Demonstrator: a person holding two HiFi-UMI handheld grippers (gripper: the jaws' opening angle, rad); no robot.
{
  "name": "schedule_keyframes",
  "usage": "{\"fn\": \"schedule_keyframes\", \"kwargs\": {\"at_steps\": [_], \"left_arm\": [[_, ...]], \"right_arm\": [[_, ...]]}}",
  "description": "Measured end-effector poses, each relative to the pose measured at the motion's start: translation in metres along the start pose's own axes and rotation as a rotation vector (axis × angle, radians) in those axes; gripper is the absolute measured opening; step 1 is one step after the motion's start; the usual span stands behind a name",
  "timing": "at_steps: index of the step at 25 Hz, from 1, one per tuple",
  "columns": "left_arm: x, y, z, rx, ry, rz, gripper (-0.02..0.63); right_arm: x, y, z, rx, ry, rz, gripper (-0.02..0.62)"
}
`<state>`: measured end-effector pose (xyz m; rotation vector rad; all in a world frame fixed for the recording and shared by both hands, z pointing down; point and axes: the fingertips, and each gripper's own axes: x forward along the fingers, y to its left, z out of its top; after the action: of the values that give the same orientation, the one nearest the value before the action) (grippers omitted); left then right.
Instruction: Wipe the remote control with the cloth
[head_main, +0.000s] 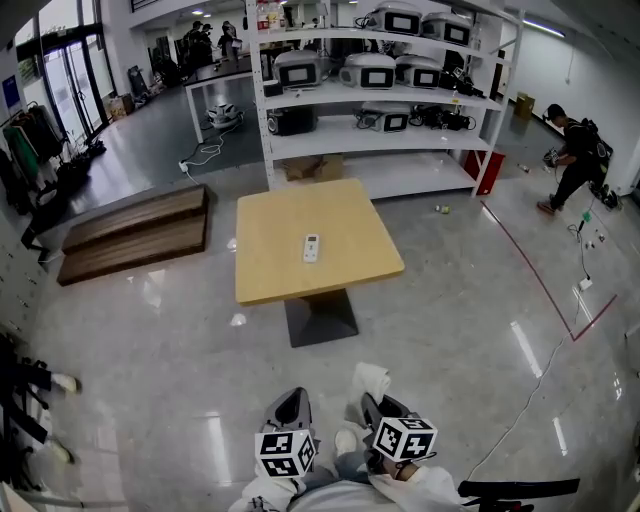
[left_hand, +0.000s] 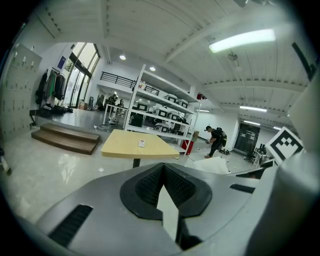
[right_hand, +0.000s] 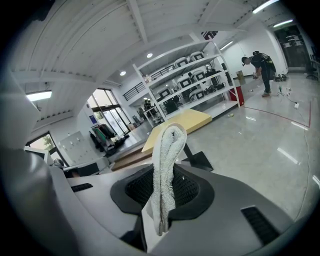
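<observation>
Slightly tilted down, left gripper (head_main: 291, 402) is closed empty, remote (head_main: 311, 247) far ahead of its fingers. Right gripper (head_main: 381, 408), alongside, pinches the cloth (head_main: 372, 379) upright.

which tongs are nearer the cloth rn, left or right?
Right. The right tongs are clamped on the white cloth, which sticks up out of them. The left tongs are shut and empty, alongside on the cloth's left, not touching it.
</observation>
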<state>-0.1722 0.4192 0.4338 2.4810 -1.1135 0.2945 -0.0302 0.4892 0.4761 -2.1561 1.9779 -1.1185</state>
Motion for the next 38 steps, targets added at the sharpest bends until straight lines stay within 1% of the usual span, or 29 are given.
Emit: {"fn": "schedule_keyframes", "kwargs": {"at_steps": [9,16,20,26,32,38], "left_arm": [[0.057,0.008,0.024,-0.012,0.016,0.042,0.002],[0.108,0.002,0.037,0.010,0.027,0.042,0.001],[0.128,0.002,0.044,0.008,0.028,0.044,0.001],[0.151,0.014,0.045,-0.010,0.050,0.074,0.002],[0.179,0.026,0.052,-0.014,0.059,0.079,0.001],[0.220,0.042,0.076,-0.020,0.038,0.073,0.002]], "right_arm": [[0.048,-0.018,0.047,-0.003,0.024,0.026,0.089],[0.082,-0.045,0.077,0.022,0.023,0.027,0.089],[0.095,-0.057,0.091,0.023,0.025,0.023,0.089],[0.115,-0.068,0.101,0.035,0.051,0.018,0.089],[0.140,-0.073,0.117,0.038,0.057,0.019,0.089],[0.175,-0.077,0.150,0.023,0.036,0.015,0.089]]}}
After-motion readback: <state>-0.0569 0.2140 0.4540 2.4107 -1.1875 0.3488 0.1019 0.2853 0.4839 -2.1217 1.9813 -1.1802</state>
